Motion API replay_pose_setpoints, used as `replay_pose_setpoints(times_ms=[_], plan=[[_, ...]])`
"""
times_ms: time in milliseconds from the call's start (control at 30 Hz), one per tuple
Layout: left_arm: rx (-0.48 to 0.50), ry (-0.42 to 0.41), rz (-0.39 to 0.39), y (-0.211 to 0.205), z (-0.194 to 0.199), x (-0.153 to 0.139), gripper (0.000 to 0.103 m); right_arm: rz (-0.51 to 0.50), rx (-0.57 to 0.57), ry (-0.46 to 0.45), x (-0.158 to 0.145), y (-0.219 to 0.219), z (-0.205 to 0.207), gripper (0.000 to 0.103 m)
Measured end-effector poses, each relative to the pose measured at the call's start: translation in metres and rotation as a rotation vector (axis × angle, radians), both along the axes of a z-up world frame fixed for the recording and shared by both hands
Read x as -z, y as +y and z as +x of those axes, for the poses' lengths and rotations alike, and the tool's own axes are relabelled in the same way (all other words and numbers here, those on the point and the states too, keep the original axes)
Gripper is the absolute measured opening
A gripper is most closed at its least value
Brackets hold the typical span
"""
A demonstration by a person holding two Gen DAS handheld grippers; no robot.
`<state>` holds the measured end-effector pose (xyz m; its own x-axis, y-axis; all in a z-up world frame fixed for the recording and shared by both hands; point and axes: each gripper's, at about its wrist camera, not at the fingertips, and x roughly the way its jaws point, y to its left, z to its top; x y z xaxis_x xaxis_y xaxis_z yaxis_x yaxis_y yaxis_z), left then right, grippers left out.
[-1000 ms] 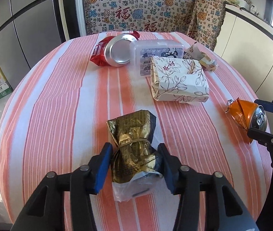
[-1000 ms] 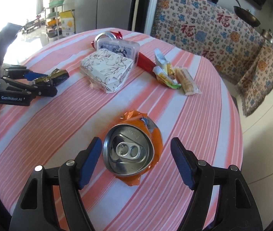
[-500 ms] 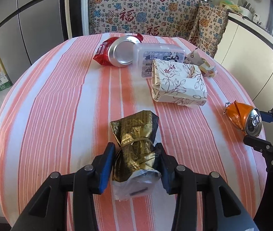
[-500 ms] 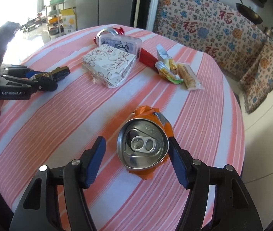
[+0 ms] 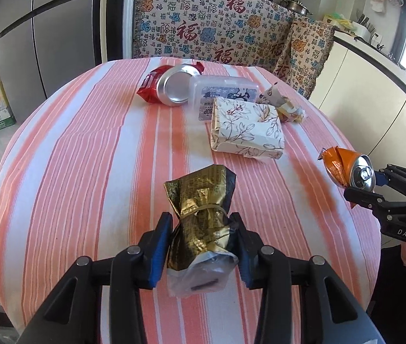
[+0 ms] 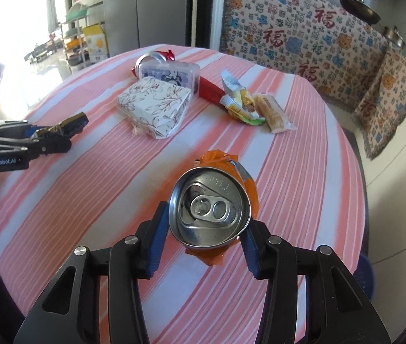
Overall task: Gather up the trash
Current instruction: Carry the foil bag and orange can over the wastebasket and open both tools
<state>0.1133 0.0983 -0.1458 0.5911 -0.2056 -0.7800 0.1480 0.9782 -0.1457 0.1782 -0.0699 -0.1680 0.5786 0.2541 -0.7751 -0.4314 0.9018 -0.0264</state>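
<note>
Left gripper (image 5: 201, 246): pads squeezed on the gold foil bag (image 5: 200, 223), low on its crinkly sides, after closing a bit more just now. Bag held just over the striped tablecloth (image 5: 88, 172), near the front edge of the round table.

Right gripper (image 6: 206, 230): just pinched in on the squashed orange can (image 6: 211, 209), blue pads touching both sides of the silver top. Can at the right side of the table, tilted toward the camera.

Could go wrong:
1. Foil slippery and puffy, so might slide out if lifted fast. Clear plastic end hanging loose below the pads, may catch on the cloth.
2. Can bent and lopsided, held only near the rim. Might twist or pop out, roll off the nearby table edge. Maybe drips inside too, cannot tell.
3. Sharp torn orange metal could snag the cloth and drag it.

Still left on the table: red can (image 5: 168, 89), plastic tub (image 5: 226, 91), flowery box (image 5: 246, 127), snack wrappers (image 6: 246, 103).
</note>
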Motion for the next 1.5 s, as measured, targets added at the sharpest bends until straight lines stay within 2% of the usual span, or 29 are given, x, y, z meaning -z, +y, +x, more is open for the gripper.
replay_pose_setpoints(times_ms=[167,500,700,900,1133,1300,1500], plan=[[0.038,-0.033,-0.024,-0.018,-0.006,-0.015,0.041,0.086,0.018,0.026,-0.009,-0.010,0.001,0.048],[0.111,-0.054,-0.055,-0.064,0.001,-0.029,0.041,0.168,0.068,0.041,-0.018,-0.034,-0.002,0.048],[0.190,-0.069,-0.071,-0.108,0.011,-0.039,0.041,0.219,0.118,0.029,-0.031,-0.067,-0.007,0.048],[0.312,-0.085,-0.085,-0.174,0.024,-0.051,0.041,0.249,0.229,-0.005,-0.049,-0.134,-0.012,0.048],[0.468,-0.071,-0.128,-0.271,0.045,-0.055,0.041,0.221,0.417,-0.023,-0.057,-0.238,-0.021,0.048],[0.562,-0.039,-0.155,-0.341,0.058,-0.044,0.041,0.214,0.549,-0.003,-0.053,-0.307,-0.024,0.048],[0.645,0.013,-0.137,-0.426,0.072,-0.018,0.041,0.223,0.652,0.052,-0.032,-0.373,-0.023,0.048]])
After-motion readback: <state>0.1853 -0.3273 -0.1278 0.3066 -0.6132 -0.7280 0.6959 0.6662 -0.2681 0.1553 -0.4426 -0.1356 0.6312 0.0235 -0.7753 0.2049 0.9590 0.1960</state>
